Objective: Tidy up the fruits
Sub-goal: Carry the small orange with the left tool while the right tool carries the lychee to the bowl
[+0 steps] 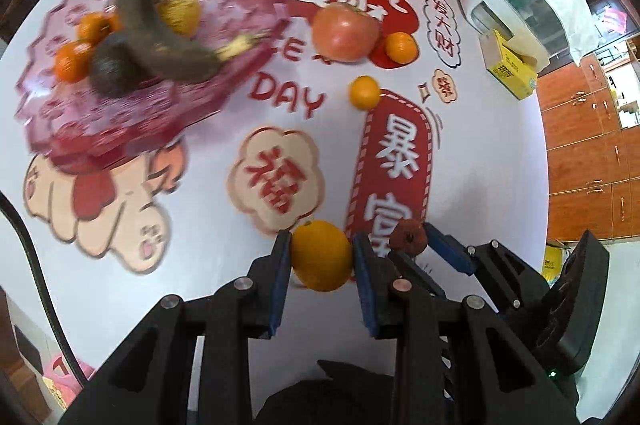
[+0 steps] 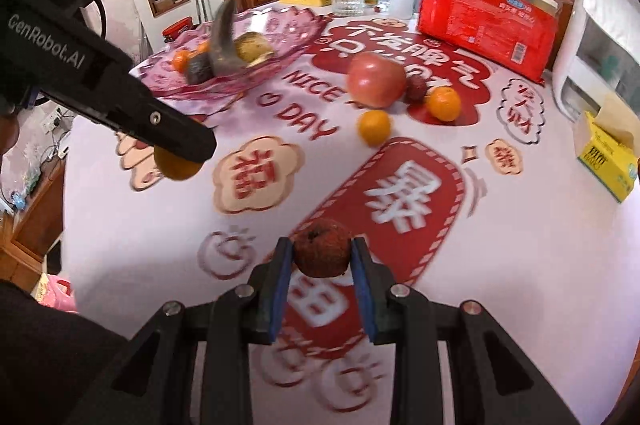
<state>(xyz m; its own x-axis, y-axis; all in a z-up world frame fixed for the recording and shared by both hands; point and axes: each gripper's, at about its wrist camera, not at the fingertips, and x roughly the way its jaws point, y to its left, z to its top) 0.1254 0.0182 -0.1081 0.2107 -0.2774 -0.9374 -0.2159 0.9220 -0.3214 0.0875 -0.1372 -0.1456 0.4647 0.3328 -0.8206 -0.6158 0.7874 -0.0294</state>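
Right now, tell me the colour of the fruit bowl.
Translucent pink fruit bowl, patterned; clearest in the left wrist view.

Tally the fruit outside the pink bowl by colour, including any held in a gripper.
Orange: 3, near orange, far orange, held orange in the left gripper
Pinkish red: 1, apple
Dark red-brown: 2, small dark fruit beside the apple, held dark fruit in the right gripper
Total: 6
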